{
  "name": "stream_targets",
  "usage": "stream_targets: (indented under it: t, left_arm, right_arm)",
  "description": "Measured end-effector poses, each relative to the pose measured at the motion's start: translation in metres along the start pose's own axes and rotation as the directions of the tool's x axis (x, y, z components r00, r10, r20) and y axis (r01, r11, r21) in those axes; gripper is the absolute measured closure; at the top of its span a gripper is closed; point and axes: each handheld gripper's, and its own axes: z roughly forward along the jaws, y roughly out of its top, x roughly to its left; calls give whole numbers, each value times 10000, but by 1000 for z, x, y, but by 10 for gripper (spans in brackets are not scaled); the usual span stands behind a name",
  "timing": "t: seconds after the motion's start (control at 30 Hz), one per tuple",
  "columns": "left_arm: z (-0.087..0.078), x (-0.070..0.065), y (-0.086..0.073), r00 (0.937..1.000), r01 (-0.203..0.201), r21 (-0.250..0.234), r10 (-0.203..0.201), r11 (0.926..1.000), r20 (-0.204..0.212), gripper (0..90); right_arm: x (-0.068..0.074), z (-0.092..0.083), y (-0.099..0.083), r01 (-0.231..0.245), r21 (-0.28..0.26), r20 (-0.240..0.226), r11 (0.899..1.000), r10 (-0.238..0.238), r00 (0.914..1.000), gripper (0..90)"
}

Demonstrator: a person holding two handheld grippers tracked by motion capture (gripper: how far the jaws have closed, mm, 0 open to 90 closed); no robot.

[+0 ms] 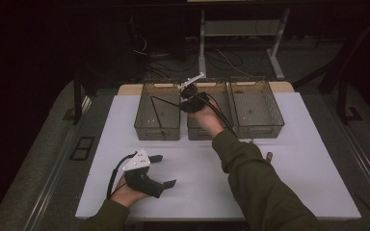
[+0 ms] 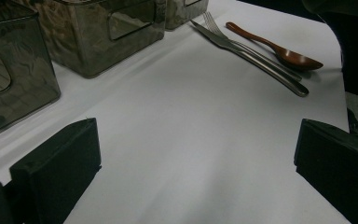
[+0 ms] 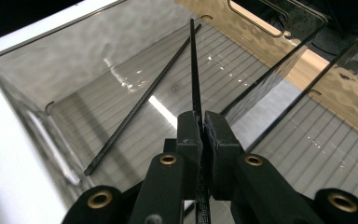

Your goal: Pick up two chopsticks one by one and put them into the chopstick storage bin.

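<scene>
A: Over the left bin (image 3: 37, 88), the right gripper (image 3: 204, 126) is clamped on a black chopstick (image 3: 194, 70); another (image 3: 140, 100) lies inside.
B: Left gripper (image 2: 196, 154) agape on the white table (image 1: 279, 159); dim room, cables probably behind

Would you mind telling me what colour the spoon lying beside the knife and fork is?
The spoon is reddish brown, like wood; the left gripper view shows it best.
</scene>
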Motion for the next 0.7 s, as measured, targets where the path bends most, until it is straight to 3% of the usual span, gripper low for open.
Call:
stream_targets:
  t: [0.3, 0.7]
  left_arm:
    - [1, 0, 1, 9999, -116, 29, 116, 9999, 51, 0]
    - [1, -1, 1, 9999, -45, -14, 45, 10000, 93, 0]
  right_arm:
    - [9, 16, 14, -46, 167, 72, 9998, 45, 10000, 843]
    - [16, 35, 16, -82, 367, 49, 9993, 80, 10000, 833]
